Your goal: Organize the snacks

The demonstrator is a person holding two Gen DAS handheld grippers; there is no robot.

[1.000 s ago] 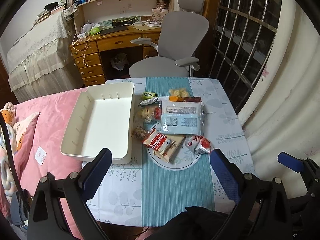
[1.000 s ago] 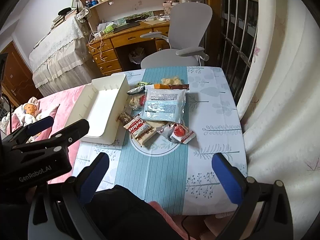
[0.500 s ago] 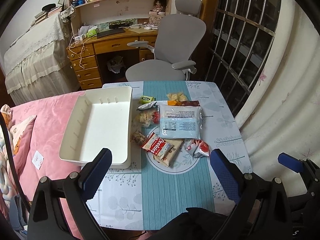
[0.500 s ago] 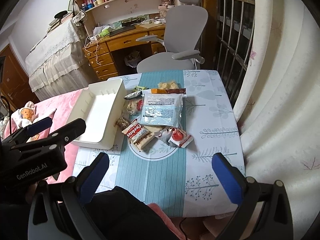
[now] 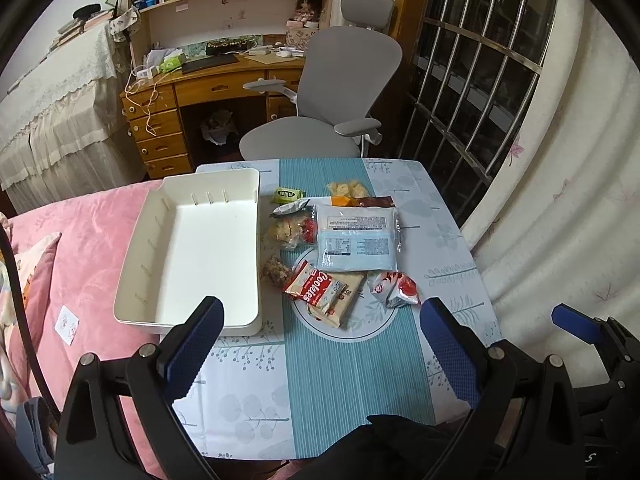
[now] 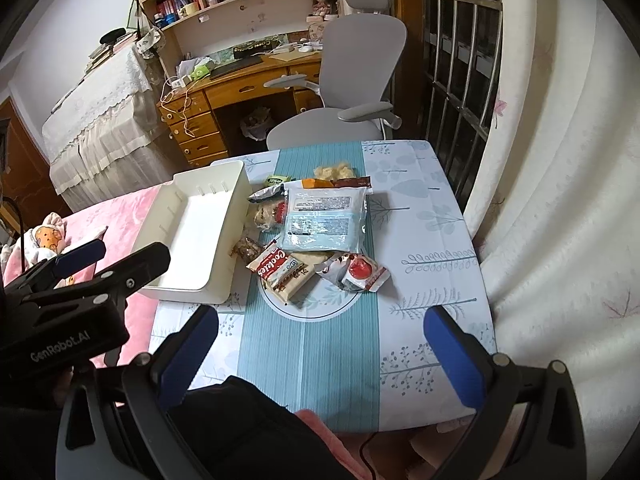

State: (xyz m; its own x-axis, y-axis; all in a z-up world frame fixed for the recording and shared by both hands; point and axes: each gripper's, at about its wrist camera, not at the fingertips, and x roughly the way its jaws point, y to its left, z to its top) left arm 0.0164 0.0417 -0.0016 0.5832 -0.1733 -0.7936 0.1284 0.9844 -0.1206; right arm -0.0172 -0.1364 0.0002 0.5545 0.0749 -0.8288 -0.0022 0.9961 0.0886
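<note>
**Still to sort: snacks heaped beside a bare tray**

Clearly we have not yet picked anything up. The snacks lie in a loose heap at the middle of the bench (image 5: 340, 380), on its teal centre stripe. A large pale blue packet (image 5: 356, 240) sits on top of the heap, and the cookie pack (image 5: 316, 286) rests against its near edge. A red and silver wrapper (image 5: 396, 289) lies just right of the cookies, and a small brown nut bar (image 5: 276, 271) just left of them, near the tray wall. Behind the blue packet we see a green sweet (image 5: 286, 194) and a few smaller wrappers whose contents we cannot make out.

The white tray (image 5: 256, 240) stands directly left of the heap, nothing inside it, its long side running alongside the snacks. We judge it was set there so each item needs only a short carry.

Our left gripper (image 5: 320, 338) hangs above the near half of the bench with its jaws spread wide and nothing between them; the cookie pack and red wrapper lie just beyond it. Our right gripper (image 6: 320, 344) is likewise wide and holds nothing, well short of the heap. The nearest loose item, probably the cookies or the red wrapper, looks the easiest first pick.
</note>
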